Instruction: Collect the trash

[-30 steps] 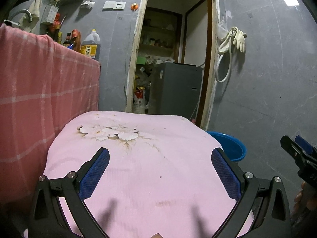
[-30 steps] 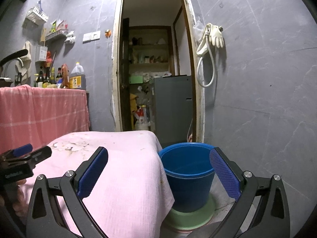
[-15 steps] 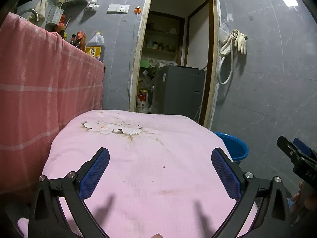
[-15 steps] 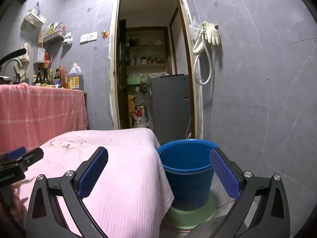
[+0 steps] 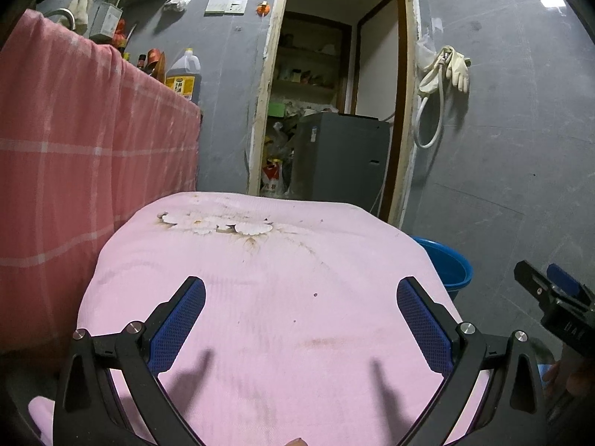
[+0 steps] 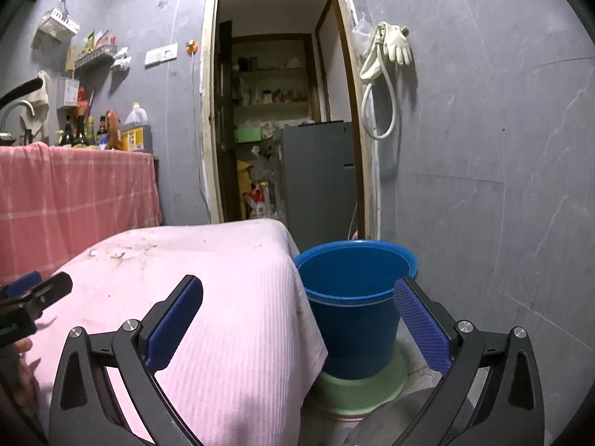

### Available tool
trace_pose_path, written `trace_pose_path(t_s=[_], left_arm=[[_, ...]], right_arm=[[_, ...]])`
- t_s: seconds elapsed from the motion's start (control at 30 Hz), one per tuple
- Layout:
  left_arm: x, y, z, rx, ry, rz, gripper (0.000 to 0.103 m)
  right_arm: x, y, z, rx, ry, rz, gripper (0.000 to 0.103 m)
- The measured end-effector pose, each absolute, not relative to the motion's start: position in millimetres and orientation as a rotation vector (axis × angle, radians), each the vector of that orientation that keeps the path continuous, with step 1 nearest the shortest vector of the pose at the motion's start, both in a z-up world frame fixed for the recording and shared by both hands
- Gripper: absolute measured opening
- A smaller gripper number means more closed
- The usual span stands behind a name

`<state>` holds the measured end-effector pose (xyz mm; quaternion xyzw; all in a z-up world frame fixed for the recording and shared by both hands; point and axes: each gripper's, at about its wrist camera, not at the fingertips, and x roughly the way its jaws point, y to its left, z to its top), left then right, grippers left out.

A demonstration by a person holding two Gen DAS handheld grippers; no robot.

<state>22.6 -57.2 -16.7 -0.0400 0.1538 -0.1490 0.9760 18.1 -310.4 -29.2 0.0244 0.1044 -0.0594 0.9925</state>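
A pink cloth covers a low table (image 5: 282, 297) (image 6: 223, 297). Near its far edge lie several white flat scraps (image 5: 215, 223) with brown stains around them, seen faintly in the right wrist view as scraps (image 6: 119, 252). My left gripper (image 5: 301, 319) hovers open over the near half of the cloth, nothing between its blue pads. My right gripper (image 6: 297, 319) is open and empty beside the table's right corner, in front of a blue bucket (image 6: 353, 297) (image 5: 446, 264) that stands on a green base (image 6: 364, 386). Each gripper shows at the edge of the other's view.
A taller counter under a red checked cloth (image 5: 74, 148) stands left, with bottles and an oil jug (image 5: 184, 78) on top. Beyond the table a doorway opens onto a grey cabinet (image 5: 342, 160) and cluttered shelves. Gloves and a hose (image 5: 442, 74) hang on the grey wall.
Both cameras have drifted slightly, the left one lower and nearer the cloth. Both grippers stay open and empty.
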Motion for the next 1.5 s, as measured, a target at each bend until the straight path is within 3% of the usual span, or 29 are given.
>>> trace_pose_path(t_s=[1.5], left_arm=[[22.3, -59.9, -21.5, -0.072, 0.328, -0.289, 0.101]], right_arm=[[16.1, -316.7, -32.0, 0.061, 0.2, -0.126, 0.103]])
